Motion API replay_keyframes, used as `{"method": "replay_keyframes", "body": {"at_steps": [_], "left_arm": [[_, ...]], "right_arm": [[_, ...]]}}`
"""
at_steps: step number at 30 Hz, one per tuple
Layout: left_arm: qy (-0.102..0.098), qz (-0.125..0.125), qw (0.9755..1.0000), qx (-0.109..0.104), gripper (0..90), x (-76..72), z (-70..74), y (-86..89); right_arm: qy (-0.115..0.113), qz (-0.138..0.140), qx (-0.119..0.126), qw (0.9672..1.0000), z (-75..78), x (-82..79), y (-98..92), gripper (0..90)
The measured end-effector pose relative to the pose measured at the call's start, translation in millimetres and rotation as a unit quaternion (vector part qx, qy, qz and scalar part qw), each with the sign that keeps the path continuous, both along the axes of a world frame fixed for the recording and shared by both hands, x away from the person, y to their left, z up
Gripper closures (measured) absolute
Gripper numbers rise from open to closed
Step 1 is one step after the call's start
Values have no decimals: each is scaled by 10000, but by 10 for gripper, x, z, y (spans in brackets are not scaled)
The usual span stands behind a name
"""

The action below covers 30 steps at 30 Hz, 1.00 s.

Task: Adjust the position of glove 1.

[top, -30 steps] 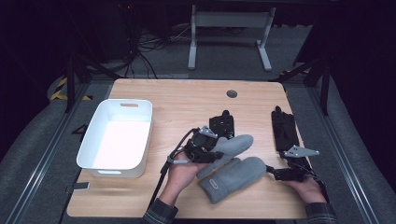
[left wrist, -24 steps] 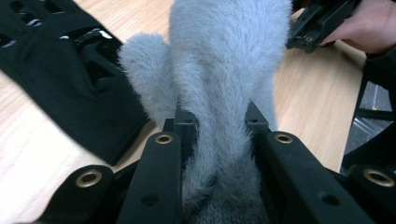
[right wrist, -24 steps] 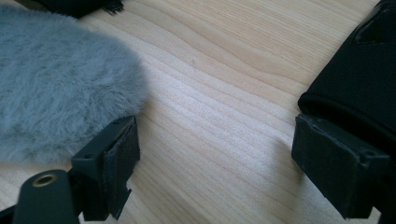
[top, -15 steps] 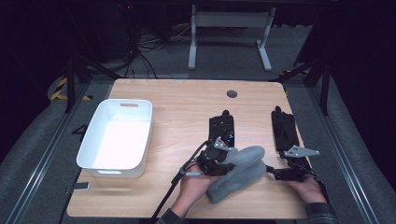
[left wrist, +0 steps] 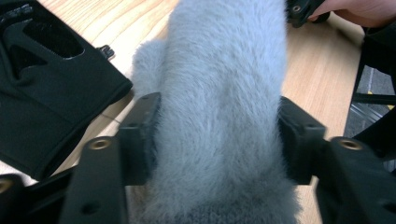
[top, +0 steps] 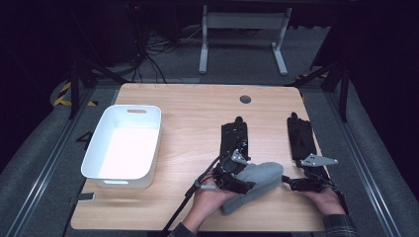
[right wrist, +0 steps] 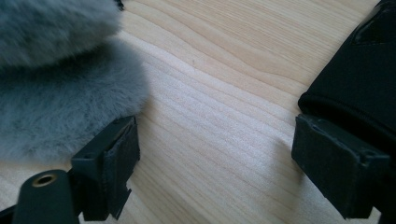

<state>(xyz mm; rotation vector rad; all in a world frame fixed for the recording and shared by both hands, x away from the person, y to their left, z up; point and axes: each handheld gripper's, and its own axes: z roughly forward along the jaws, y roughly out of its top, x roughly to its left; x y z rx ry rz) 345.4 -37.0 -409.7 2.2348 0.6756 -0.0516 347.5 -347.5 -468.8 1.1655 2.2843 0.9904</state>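
Looks like a pairing-up job: top mitten (left wrist: 224, 88) laid square over the lower mitten (left wrist: 144, 60) at the near edge of the bench (top: 188, 108), between the two hands. Probably stacked that way so the pair ends up as one tidy bundle.

Left gripper (left wrist: 218, 126) straddling the top mitten across its width, jaws just been opening. About halfway apart now, fur brushing both pads but not squeezed, so more a let-go than a grip. Makes sense with the mitten already resting on its mate.

Right gripper (right wrist: 215, 154) parked low over bare wood, jaws wide and holding nothing – mitten fluff just beside one jaw, black glove (right wrist: 359, 70) close to the other. Presumably waiting there to steady or square up the stack.

Two black gloves (top: 233, 136) lying flat farther back, side by side but apart. White tub (top: 148, 143) well off to the left.
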Motion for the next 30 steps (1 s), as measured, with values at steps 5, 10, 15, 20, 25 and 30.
{"method": "replay_keyframes", "body": {"at_steps": [5, 10, 15, 20, 25, 30], "left_arm": [[-95, -52, 9999, -57, 254, -1, 81, 25], [-170, -52, 9997, -193, 234, 54, 154, 91], [-275, -161, 9995, -35, 165, 213, 154, 105], [-27, -313, 9994, -152, 155, 336, 34, 79], [31, -455, 9989, 125, 154, 330, -71, -42], [77, -497, 9979, 401, 154, 312, -130, -97]], "right_arm": [[-3, 9, -8, 10000, 0, 0, 0, 159], [-4, 5, -16, 10000, 1, -1, 0, 159], [-3, 11, -9, 10000, 0, 0, 0, 158], [-2, 11, -8, 10000, 0, 0, 0, 158], [-2, 10, -8, 10000, 0, 0, 0, 158], [-6, 16, -17, 10000, 0, -1, 1, 159]]}}
